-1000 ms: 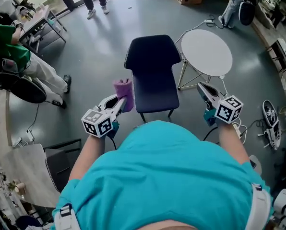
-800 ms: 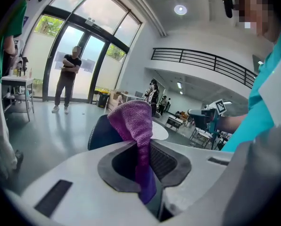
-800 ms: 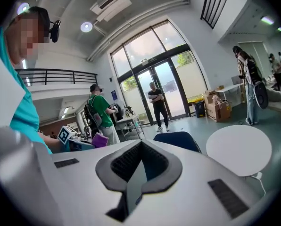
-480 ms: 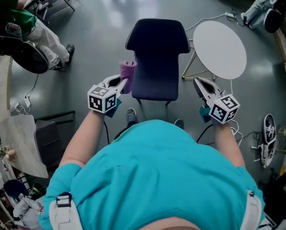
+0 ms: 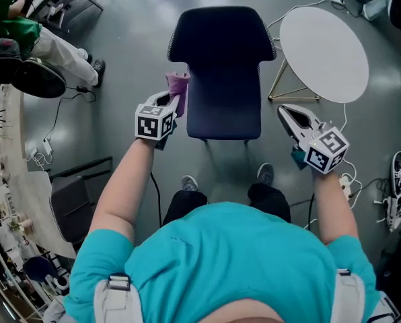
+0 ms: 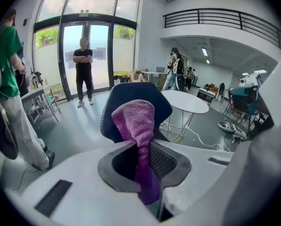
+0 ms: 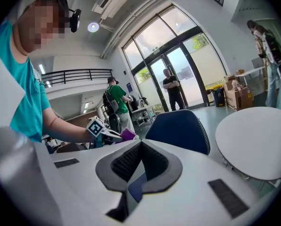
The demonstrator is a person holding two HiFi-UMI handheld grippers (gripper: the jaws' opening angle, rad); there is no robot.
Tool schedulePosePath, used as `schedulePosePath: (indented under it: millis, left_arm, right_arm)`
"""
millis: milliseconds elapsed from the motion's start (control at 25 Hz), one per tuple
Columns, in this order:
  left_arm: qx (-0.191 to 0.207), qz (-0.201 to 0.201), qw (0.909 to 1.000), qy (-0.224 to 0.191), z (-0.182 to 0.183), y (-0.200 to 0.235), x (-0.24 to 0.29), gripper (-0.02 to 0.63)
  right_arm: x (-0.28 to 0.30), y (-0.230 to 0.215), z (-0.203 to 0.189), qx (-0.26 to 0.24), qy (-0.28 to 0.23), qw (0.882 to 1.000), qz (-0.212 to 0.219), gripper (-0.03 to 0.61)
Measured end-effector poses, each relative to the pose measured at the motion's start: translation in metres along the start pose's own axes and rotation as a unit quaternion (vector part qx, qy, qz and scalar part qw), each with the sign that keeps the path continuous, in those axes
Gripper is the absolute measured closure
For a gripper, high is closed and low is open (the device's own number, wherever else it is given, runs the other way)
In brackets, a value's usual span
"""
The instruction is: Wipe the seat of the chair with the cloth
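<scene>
A dark blue chair (image 5: 222, 66) stands on the grey floor straight ahead, its seat (image 5: 225, 110) facing me. My left gripper (image 5: 174, 99) hovers at the seat's left edge, shut on a purple cloth (image 5: 177, 85) that sticks up past its tips. In the left gripper view the cloth (image 6: 134, 119) is pinched between the pads of the left gripper (image 6: 141, 144), with the chair (image 6: 161, 105) right behind it. My right gripper (image 5: 289, 115) hangs to the right of the seat, jaws together and holding nothing. The right gripper view shows that gripper (image 7: 139, 145), the chair (image 7: 178, 131) and the cloth (image 7: 128, 134).
A round white table (image 5: 325, 44) on thin metal legs stands just right of the chair. My feet (image 5: 266, 174) are on the floor before the seat. A black office chair (image 5: 79, 204) is at lower left. A seated person in green (image 5: 25, 22) is at upper left. Cables trail at right.
I have stepped closer, so the chair now lies nearer below me. The left gripper with the cloth has moved forward to the seat's left edge. The right gripper stays beside the table.
</scene>
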State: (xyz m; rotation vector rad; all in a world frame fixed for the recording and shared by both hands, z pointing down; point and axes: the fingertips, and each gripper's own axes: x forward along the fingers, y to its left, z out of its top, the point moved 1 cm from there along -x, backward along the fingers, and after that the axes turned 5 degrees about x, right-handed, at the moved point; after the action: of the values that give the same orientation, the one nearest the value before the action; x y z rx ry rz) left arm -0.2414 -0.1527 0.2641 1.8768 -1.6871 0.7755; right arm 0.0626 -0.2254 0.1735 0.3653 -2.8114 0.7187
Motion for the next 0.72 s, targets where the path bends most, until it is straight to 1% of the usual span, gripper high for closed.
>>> schedulePosePath:
  millis: [80, 160, 200, 240, 280, 320, 360, 400, 440, 520, 560, 600, 640, 680, 720]
  left_arm:
    - [0.042, 0.013, 0.9990, 0.002, -0.016, 0.018, 0.045, 0.561]
    - [0.102, 0.019, 0.9945, 0.008, -0.036, 0.033, 0.090, 0.561]
    - [0.140, 0.020, 0.9899, 0.012, -0.046, 0.040, 0.114, 0.561]
    - [0.182, 0.021, 0.9830, 0.014, -0.055, 0.047, 0.137, 0.561]
    - [0.227, 0.025, 0.9735, 0.018, -0.062, 0.054, 0.160, 0.561]
    - [0.272, 0.033, 0.9614, 0.024, -0.068, 0.061, 0.183, 0.561]
    - [0.318, 0.042, 0.9468, 0.031, -0.074, 0.067, 0.205, 0.561]
    - [0.362, 0.052, 0.9300, 0.037, -0.080, 0.071, 0.227, 0.561]
    - [0.405, 0.060, 0.9112, 0.043, -0.088, 0.072, 0.249, 0.561]
    - [0.487, 0.072, 0.8683, 0.058, -0.106, 0.073, 0.291, 0.561]
    - [0.523, 0.077, 0.8462, 0.065, -0.115, 0.075, 0.309, 0.561]
    - [0.552, 0.084, 0.8265, 0.072, -0.124, 0.079, 0.325, 0.561]
    - [0.572, 0.092, 0.8113, 0.077, -0.131, 0.084, 0.339, 0.561]
    - [0.583, 0.102, 0.8021, 0.078, -0.137, 0.089, 0.350, 0.561]
    - [0.587, 0.113, 0.7983, 0.073, -0.138, 0.093, 0.361, 0.561]
  right_arm:
    - [0.022, -0.014, -0.030, -0.001, -0.014, 1.000, -0.006, 0.588]
    - [0.044, -0.027, -0.062, -0.005, -0.029, 1.000, -0.010, 0.588]
    - [0.054, -0.035, -0.075, -0.010, -0.035, 0.999, -0.012, 0.588]
    - [0.064, -0.043, -0.087, -0.016, -0.041, 0.999, -0.016, 0.588]
    - [0.073, -0.052, -0.096, -0.025, -0.047, 0.998, -0.021, 0.588]
    - [0.080, -0.061, -0.104, -0.035, -0.054, 0.998, -0.026, 0.588]
    - [0.086, -0.068, -0.112, -0.046, -0.060, 0.997, -0.031, 0.588]
    - [0.090, -0.074, -0.120, -0.057, -0.066, 0.996, -0.036, 0.588]
    - [0.092, -0.080, -0.130, -0.066, -0.071, 0.995, -0.039, 0.588]
    - [0.095, -0.089, -0.150, -0.076, -0.083, 0.993, -0.046, 0.588]
    - [0.096, -0.092, -0.159, -0.076, -0.088, 0.992, -0.049, 0.588]
    - [0.096, -0.093, -0.169, -0.076, -0.093, 0.991, -0.053, 0.588]
    - [0.096, -0.092, -0.178, -0.076, -0.096, 0.991, -0.057, 0.588]
    - [0.096, -0.091, -0.187, -0.075, -0.100, 0.990, -0.061, 0.588]
    - [0.093, -0.090, -0.197, -0.075, -0.103, 0.989, -0.069, 0.588]
